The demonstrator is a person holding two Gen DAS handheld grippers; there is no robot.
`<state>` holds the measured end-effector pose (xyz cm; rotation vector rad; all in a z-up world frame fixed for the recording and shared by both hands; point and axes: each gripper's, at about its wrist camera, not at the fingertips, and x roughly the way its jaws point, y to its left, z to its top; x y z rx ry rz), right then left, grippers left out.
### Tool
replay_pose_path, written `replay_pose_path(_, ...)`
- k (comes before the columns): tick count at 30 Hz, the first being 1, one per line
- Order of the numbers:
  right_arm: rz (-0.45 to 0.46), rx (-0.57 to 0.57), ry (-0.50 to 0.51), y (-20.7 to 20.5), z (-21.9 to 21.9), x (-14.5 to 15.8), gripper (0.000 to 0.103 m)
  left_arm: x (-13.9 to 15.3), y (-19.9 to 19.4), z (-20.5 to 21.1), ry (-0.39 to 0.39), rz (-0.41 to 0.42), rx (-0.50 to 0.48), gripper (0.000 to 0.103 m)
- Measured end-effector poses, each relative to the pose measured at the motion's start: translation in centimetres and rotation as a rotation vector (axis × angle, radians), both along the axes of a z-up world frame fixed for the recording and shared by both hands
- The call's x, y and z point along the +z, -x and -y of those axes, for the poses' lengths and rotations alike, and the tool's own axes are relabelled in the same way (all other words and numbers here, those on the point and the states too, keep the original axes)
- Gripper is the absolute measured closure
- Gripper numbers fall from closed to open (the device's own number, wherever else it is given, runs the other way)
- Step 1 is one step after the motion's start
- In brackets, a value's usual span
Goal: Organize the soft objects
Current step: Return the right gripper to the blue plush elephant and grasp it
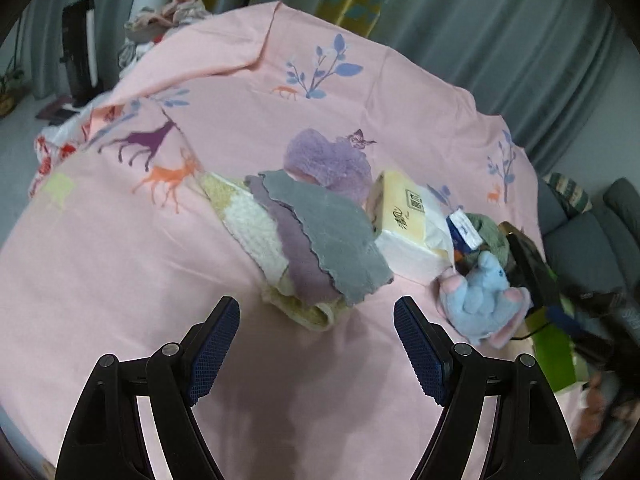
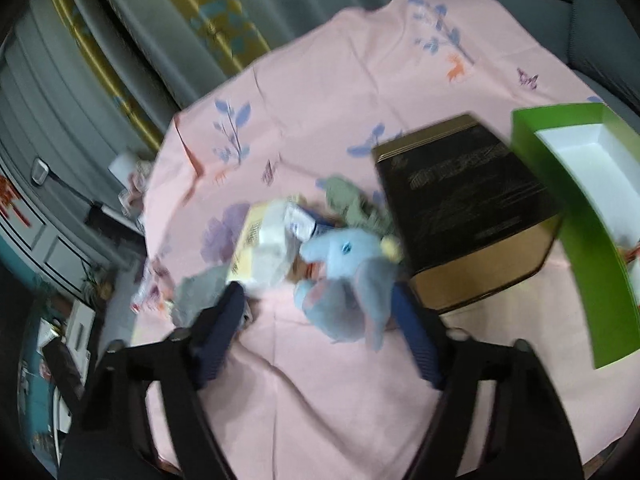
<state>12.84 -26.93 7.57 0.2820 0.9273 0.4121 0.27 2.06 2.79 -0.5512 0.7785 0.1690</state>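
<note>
Blue plush elephant on the pink sheet, blurry right view.
Right gripper jaws apart around it, contact unclear; left gripper open, empty, near stacked cloths.

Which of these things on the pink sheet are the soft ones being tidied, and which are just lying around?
Part of the job:
blue plush elephant
grey cloth
purple cloth
cream towel
green box

Just lying about:
tissue pack
black box
curtains

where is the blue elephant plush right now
The blue elephant plush lies on the pink sheet, just left of the black box, in front of the tissue pack.
</note>
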Motion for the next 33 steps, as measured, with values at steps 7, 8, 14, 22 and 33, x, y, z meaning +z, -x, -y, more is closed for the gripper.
replay_pose_path(7, 0.004, 0.034, 0.155, -1.0, -3.7, -2.8, 0.055, 0.0, 0.2, -0.3, 0.005, -0.001, -0.014, 0.023)
replay_pose_path(8, 0.001, 0.038, 0.160, -1.1, -3.7, -3.0, 0.057, 0.0, 0.2, -0.3, 0.013, -0.001, -0.020, 0.023)
replay_pose_path(14, 0.040, 0.027, 0.265, -1.4, -4.6, -4.1, 0.079, 0.2, 0.1, -0.1, 0.017, 0.003, -0.043, 0.023)
replay_pose_path(22, 0.037, 0.173, 0.100, 1.9, -4.4, -0.8, 0.080, 0.5, 0.3, 0.0, 0.031, 0.010, -0.065, 0.023)
replay_pose_path(33, -0.154, 0.303, 0.025, 3.8, -6.2, -3.6, 0.075, -0.1, -0.2, 1.3, 0.112, -0.020, -0.167, 0.023)
